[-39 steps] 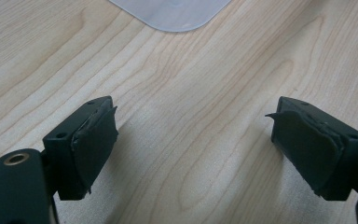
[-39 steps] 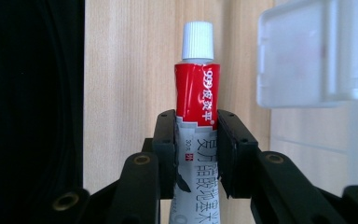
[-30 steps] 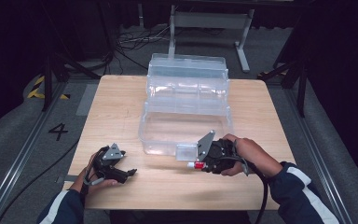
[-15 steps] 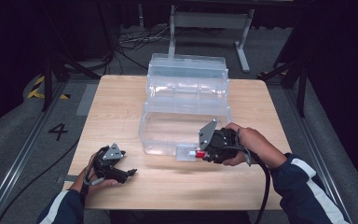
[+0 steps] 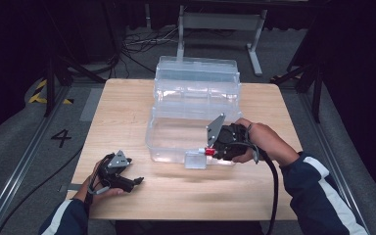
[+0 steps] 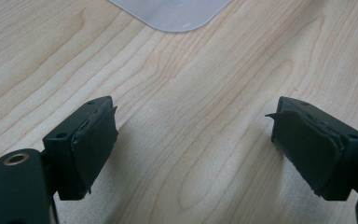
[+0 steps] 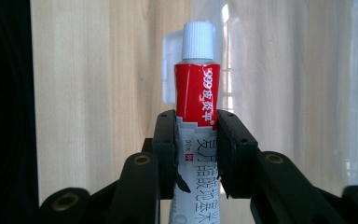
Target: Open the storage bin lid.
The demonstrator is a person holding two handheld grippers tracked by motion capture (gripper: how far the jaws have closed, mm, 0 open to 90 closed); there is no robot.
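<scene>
1. Tube [image 7: 197,100], red and white with a white cap, is sitting clamped between the pads of the right gripper [image 5: 209,151], cap pointing away from the hand, at the front wall of the clear box [image 5: 196,105].
2. Right hand [image 5: 254,142] is holding its gripper level, just above the table [image 5: 127,103], nose facing the box's latch [image 5: 195,159].
3. Left gripper [image 5: 136,181] is resting low near the table's front left corner, jaws standing wide with nothing between them; well apart from the box.
4. Table is light wood, standing on grey floor with rails and cables [image 5: 132,41] beyond it.
5. Tube's lower part is lying hidden behind the jaws; box contents are hard to make out.
</scene>
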